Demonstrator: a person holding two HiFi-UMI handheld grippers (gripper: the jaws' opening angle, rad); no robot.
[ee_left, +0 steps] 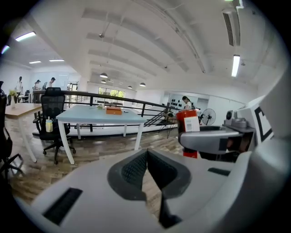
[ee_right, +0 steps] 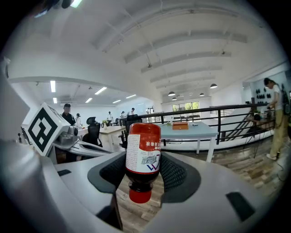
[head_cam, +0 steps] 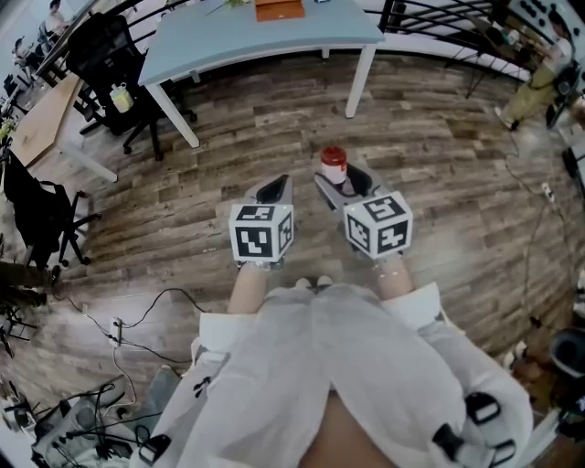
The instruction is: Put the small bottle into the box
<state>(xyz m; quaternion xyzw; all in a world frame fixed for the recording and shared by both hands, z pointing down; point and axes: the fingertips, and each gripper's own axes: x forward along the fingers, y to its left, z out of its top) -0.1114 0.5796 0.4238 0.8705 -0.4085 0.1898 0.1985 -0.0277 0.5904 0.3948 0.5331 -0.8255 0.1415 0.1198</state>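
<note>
Grips bottle (ee_right: 142,157) cap-down in right tool (head_cam: 343,186), left tool (ee_left: 146,159) clenched empty, near side of far bench (head_cam: 274,37); risks dropping it onto floor (head_cam: 439,155) if grip loosens.

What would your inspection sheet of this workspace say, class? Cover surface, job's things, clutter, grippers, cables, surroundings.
surface: light blue table, ahead on the wood floor.
job's things: small bottle, cap downward, in the right jaws; orange box on the table.
clutter: pale bottle on a black office chair.
grippers: left gripper jaws together, empty; right gripper shut on the small bottle.
cables: cables on the floor, lower left of the head view.
surroundings: black railing; a person standing at the right.
</note>
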